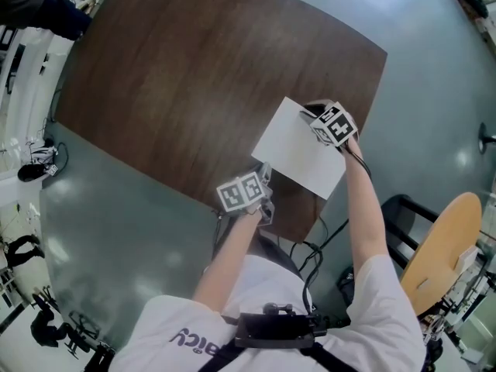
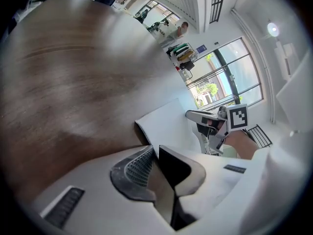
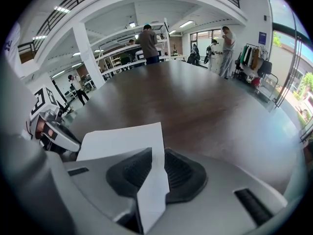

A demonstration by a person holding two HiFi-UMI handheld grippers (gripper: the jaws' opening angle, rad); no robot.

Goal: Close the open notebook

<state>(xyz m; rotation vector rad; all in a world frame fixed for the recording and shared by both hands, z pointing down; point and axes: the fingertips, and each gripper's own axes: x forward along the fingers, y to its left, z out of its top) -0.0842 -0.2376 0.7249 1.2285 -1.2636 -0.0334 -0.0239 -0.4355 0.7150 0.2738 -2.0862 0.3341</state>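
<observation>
**A:** Head view first, and the dark wooden table takes up the upper left and centre of the frame, all brown grain.

**B:** Near its lower right edge, just right of centre, sits the notebook, lying flat, white paper facing up.

**A:** Over to the right gripper view. The right gripper is clamped on a white page, and the sheet runs straight up between the two ribbed pads. In the head view that claw is at the notebook's upper right corner.

**B:** And the left gripper is at the lower left corner of the notebook in the head view. Its jaws are drawn close together, nipping the white corner at their tips.
</observation>
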